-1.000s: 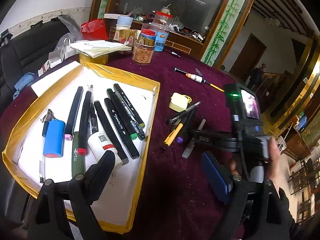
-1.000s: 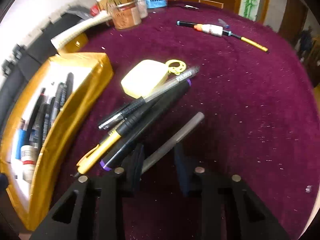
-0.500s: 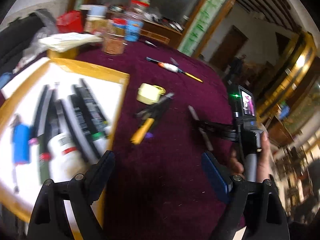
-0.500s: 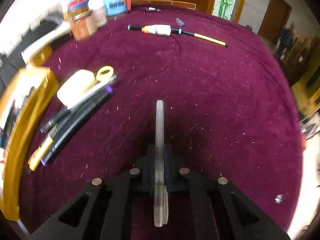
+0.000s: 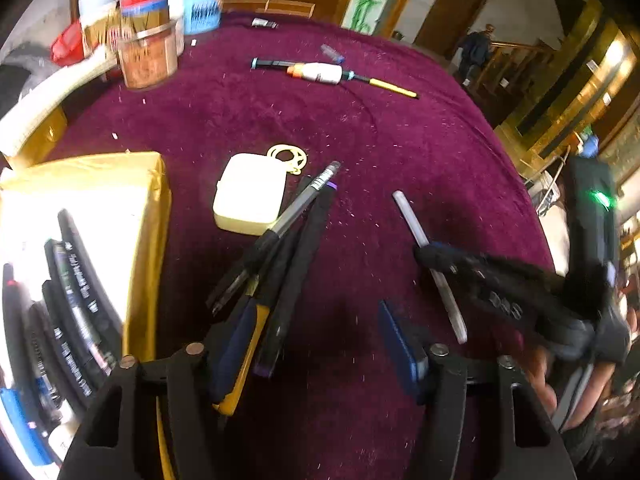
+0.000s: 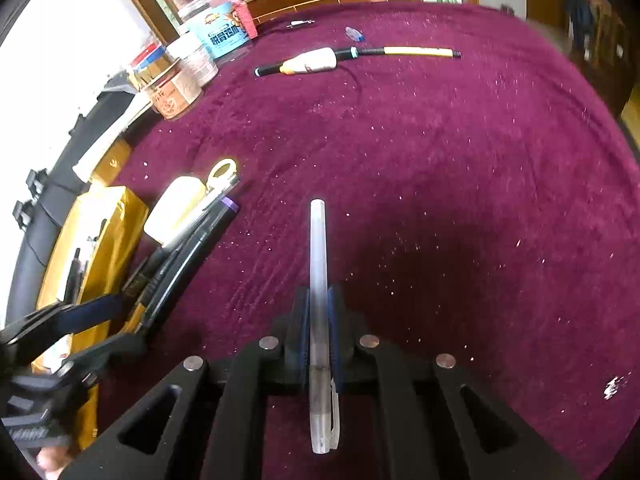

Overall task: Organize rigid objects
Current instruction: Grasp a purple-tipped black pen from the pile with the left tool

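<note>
The right tongs (image 6: 319,316) are clamped tight on a clear pen (image 6: 319,280), gripped near its capped end so that most of the barrel sticks out ahead of the pads. The pen is lifted off the maroon surface (image 6: 460,200), to the right of the loose pile. The left tongs (image 5: 316,344) have just been narrowing and stand about half open. They sit low over the near end of the bundle of pens (image 5: 280,248), with the left pad against the yellow pen (image 5: 244,356) and the right pad over bare cloth. I cannot see any pad pressing yet.

The gold tray (image 5: 148,208) lies at the left with markers (image 5: 76,296) already lined up inside. A pale yellow case (image 5: 250,196) rests against the far end of the bundle.

What worries me most is the left grab. Several pens lie crossed and overlapping there, so closing on them could catch two at once. It could equally pinch one at an angle and flick the others across the cloth or against the case. The yellow pen looks to be at the very edge of the pad, so it may squirt out sideways.

The clear pen is held off-centre and is slick. A quick swing toward the tray could let it pivot or slide in the pads, and its long end could knock the tray wall on the way over.
</note>
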`<state>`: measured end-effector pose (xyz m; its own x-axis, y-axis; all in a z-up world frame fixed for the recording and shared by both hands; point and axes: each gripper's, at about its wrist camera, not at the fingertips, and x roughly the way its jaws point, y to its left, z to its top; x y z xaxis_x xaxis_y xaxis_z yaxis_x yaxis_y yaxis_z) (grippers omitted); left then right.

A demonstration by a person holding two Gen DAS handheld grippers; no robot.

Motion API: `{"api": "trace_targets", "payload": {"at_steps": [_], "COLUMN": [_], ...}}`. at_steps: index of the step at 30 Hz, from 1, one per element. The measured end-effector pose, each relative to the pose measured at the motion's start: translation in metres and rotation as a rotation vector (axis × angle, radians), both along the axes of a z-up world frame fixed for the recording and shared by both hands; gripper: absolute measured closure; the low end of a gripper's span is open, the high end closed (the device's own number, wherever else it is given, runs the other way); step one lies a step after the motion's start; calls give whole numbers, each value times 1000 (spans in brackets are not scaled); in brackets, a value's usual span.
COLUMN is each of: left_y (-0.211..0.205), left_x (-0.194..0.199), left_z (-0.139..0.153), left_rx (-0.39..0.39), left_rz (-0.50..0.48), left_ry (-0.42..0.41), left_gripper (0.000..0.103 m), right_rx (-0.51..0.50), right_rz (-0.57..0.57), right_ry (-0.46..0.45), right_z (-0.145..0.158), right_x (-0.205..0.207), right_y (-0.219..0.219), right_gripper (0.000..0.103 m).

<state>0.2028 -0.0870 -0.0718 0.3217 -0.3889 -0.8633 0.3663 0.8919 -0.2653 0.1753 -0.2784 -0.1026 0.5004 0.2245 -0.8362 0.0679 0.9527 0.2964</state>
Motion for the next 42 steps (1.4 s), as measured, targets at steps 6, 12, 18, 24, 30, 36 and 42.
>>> {"api": "trace_targets", "payload": {"at_steps": [6, 12, 18, 24, 30, 36, 42], "left_y": [-7, -24, -23, -30, -35, -44, -42], "left_x": [16, 23, 31, 22, 16, 3, -6], "left_z": [0, -6, -13, -21, -21, -23, -22], "left_rx": [-23, 22, 1, 74, 111, 193, 188], "left_rz": [-2, -44, -47, -45, -51, -53, -41], "left_ry": [35, 52, 108, 98, 49, -37, -64], "left_gripper": [49, 49, 49, 67, 67, 70, 89], "right_rx": [64, 105, 98, 104, 88, 58, 60], "right_rz": [-36, -54, -57, -60, -63, -53, -53], "right_ry": [16, 20, 16, 13, 7, 4, -8], "right_z": [-2, -3, -3, -3, -2, -1, -1], "right_x": [-1, -1, -1, -2, -2, -3, -3], "right_y": [-6, -11, -11, -12, -9, -5, -5], "right_gripper": [95, 95, 95, 95, 95, 95, 95]}}
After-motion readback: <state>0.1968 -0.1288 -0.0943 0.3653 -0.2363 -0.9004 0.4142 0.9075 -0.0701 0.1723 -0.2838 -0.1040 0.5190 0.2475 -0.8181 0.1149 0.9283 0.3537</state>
